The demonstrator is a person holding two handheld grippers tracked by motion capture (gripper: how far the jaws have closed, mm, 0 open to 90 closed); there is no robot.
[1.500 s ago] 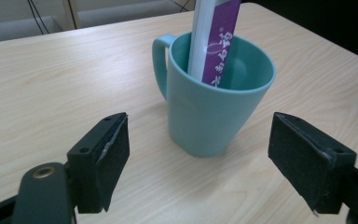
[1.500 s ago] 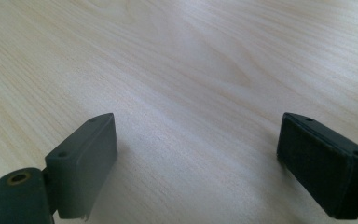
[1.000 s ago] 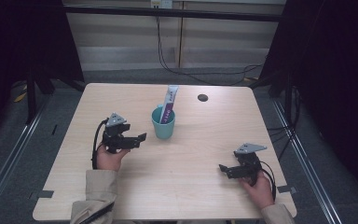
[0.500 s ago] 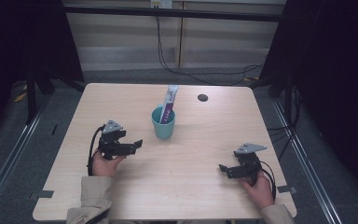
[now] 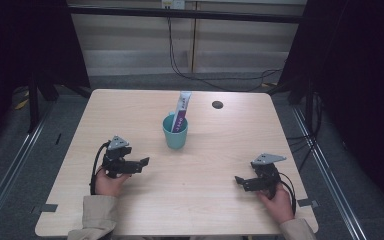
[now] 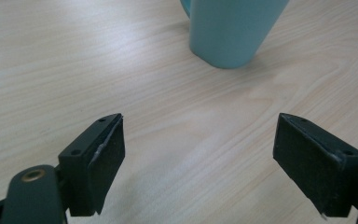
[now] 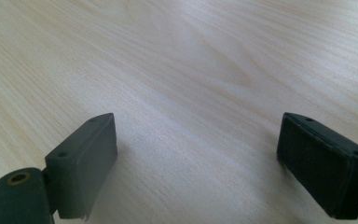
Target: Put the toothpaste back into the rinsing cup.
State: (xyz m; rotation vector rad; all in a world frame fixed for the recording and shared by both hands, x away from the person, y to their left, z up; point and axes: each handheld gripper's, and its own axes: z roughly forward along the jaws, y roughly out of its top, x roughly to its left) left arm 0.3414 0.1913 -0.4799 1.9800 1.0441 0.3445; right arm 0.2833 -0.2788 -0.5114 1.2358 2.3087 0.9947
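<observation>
The cup [image 5: 175, 132] stands upright on the counter [image 5: 205, 200], ahead of the left tongs [image 5: 139, 164] and a bit to their right, near but not touching. A tube [image 5: 181, 107] stands in it, leaning on the rim, its top well clear of the cup. The right tongs [image 5: 240, 180] sit well apart from both, low over bare counter.

Both tongs gape wide — nothing between the jaws in either gripper view.

Cup: teal, smooth, prob. plastic, tapering toward the base [image 6: 228, 35]. Likely light and stiff, walls a bit slick, so it could slide or tip if nudged from one side. Best hold, I'd say: across the body at mid height, jaws square to the wall.

Tube: white w/ purple print, flat crimped end up — soft, light, will dent. Pinch it on the broad faces near the top, gently.

Counter: pale wood grain, matt, flat.
</observation>
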